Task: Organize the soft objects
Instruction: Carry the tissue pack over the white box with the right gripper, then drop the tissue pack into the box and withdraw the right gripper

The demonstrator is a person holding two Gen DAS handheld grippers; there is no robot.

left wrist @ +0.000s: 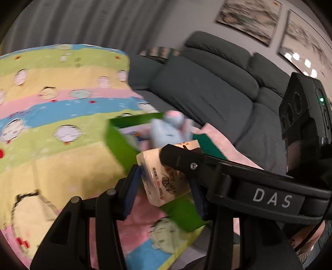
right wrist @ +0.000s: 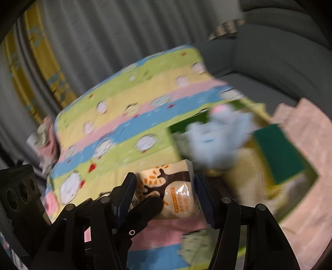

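Note:
A cream tissue pack (left wrist: 164,178) with a brown tree print is held in front of a green box (left wrist: 118,141), and both grippers grip it. My left gripper (left wrist: 165,180) is shut on its sides. One finger (left wrist: 176,157) of my right gripper lies across its top. In the right wrist view my right gripper (right wrist: 165,180) is shut on the same tissue pack (right wrist: 176,191), with a left finger (right wrist: 149,205) pressing its near corner. The green box (right wrist: 182,124) holds a pale blue plush toy (right wrist: 217,141) and a dark green sponge (right wrist: 278,153). Both views are motion-blurred.
A striped cartoon blanket (left wrist: 62,103) covers the seat under the box. A pink cloth (right wrist: 307,166) lies to the box's right. The grey sofa (left wrist: 207,83) runs behind, with grey curtains (right wrist: 93,41) on the left and framed pictures (left wrist: 249,18) on the wall.

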